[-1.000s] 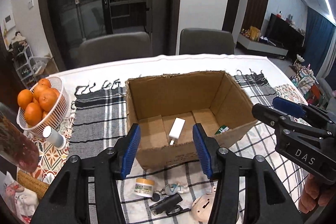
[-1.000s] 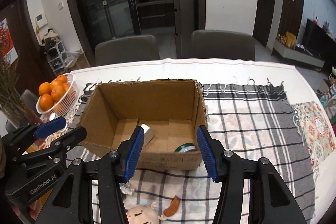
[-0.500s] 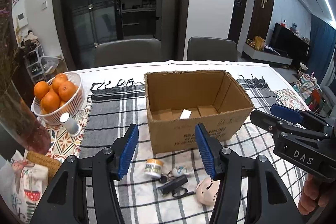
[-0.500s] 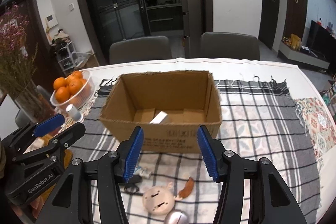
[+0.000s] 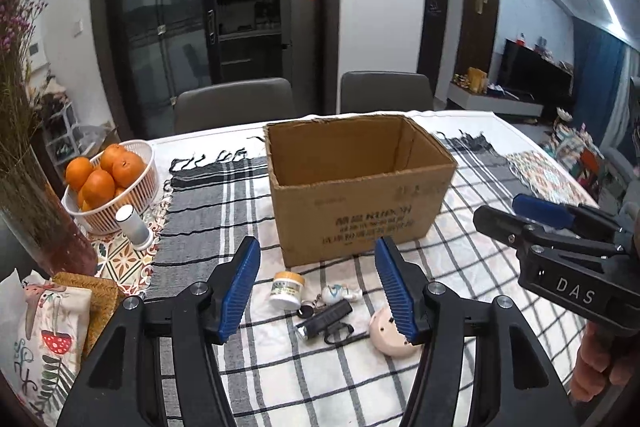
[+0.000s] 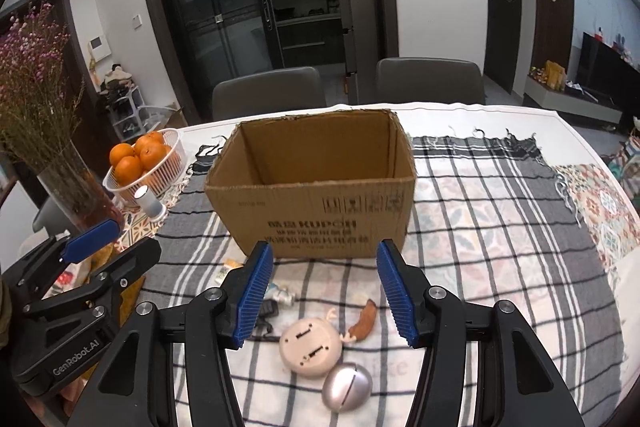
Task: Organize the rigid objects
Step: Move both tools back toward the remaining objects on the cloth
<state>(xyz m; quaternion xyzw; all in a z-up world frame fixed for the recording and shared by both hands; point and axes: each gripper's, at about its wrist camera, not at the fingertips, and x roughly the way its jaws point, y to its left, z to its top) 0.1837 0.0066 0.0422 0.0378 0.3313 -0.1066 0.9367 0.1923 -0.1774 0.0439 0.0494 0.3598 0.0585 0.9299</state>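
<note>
An open cardboard box (image 5: 360, 203) stands on the checked cloth, also in the right wrist view (image 6: 316, 199). In front of it lie a small jar with a yellow lid (image 5: 287, 290), a white keychain figure (image 5: 336, 293), a black flashlight (image 5: 325, 317) and a pink round device (image 5: 386, 337), which the right wrist view shows too (image 6: 311, 346). A silver egg-shaped object (image 6: 347, 385) and a brown curved piece (image 6: 365, 319) lie beside it. My left gripper (image 5: 318, 289) is open and empty above the small items. My right gripper (image 6: 326, 293) is open and empty, also held above them.
A white basket of oranges (image 5: 106, 181), a small white cylinder (image 5: 132, 225) and a glass vase of dried flowers (image 5: 38, 215) stand at the left. A patterned pouch (image 5: 44, 339) lies at the near left. Two grey chairs (image 5: 236, 105) stand behind the table.
Both grippers have pulled back and down from over the box to the near side of the table. The box's inside is out of sight now, and the small items in front show.
</note>
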